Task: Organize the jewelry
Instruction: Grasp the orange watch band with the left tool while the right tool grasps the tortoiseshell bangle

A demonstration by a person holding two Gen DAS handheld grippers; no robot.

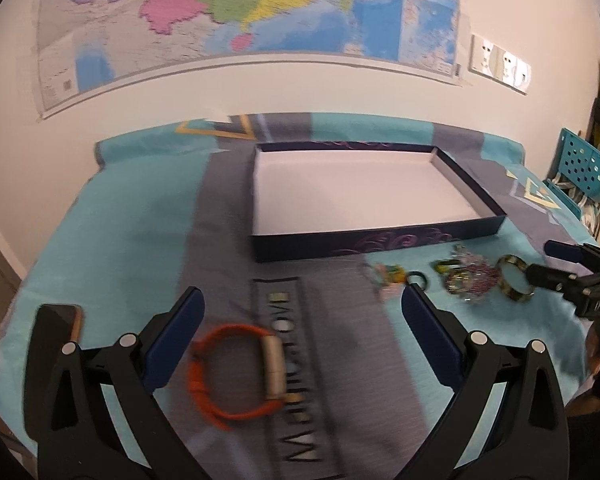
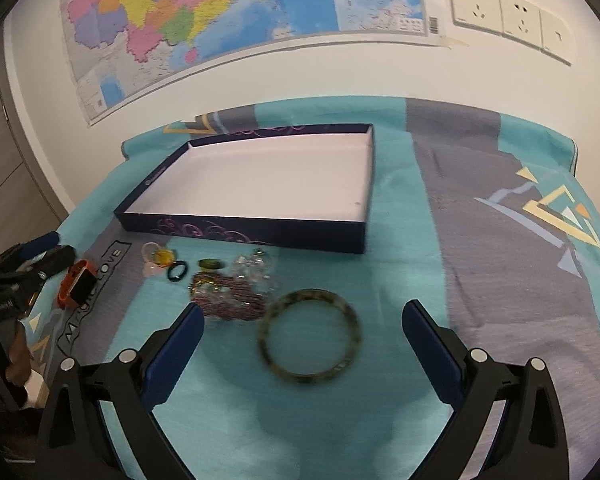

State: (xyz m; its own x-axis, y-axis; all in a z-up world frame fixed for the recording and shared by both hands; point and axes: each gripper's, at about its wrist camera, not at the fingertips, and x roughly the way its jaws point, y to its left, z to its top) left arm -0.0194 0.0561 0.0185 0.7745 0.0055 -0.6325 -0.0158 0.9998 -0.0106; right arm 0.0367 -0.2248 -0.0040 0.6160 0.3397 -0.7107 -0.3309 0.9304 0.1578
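My left gripper (image 1: 302,336) hangs spread wide over the orange smartwatch (image 1: 236,372), and my right gripper (image 2: 303,340) spreads the same way around the mottled bangle (image 2: 310,334), each lined up, I judge, for a pick. Beyond, beaded bracelets (image 2: 228,294) and rings lie heaped before the empty navy box (image 2: 260,232) on the worktop.

White wall (image 2: 340,72) carries a coloured map (image 2: 236,12) and three sockets (image 2: 508,16). Table under teal-grey patterned cloth (image 2: 500,280). Blue perforated chair (image 1: 580,164) at right.
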